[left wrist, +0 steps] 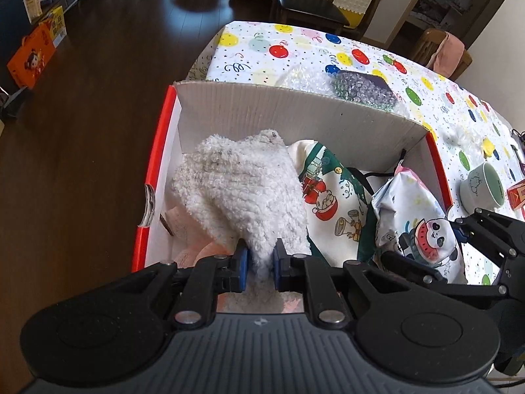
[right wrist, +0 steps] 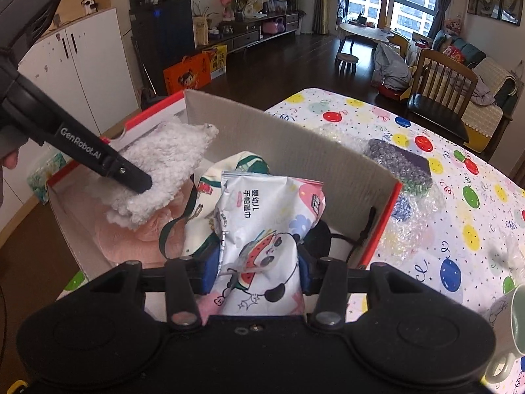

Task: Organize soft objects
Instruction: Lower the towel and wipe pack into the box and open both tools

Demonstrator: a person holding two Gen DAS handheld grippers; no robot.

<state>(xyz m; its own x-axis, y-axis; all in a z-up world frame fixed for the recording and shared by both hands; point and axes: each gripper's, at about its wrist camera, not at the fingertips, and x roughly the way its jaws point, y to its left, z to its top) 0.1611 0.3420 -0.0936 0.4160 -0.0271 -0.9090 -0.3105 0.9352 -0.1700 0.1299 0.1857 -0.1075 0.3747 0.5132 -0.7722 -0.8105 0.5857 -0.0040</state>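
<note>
A cardboard box with red outer sides stands on the table and holds soft things. My left gripper is shut on a white fluffy cloth, which droops into the box's left part over a pink plush item. In the right wrist view one left finger lies across that cloth. My right gripper is shut on a wet-wipes pack printed with a panda and watermelon, held over the box's right part. A Christmas-print fabric bag lies between the two.
The table wears a balloon-patterned cloth. Beyond the box's far wall lies a bubble-wrap bundle. A white and green mug and a small red carton stand to the right. A chair faces the far edge; dark floor lies left.
</note>
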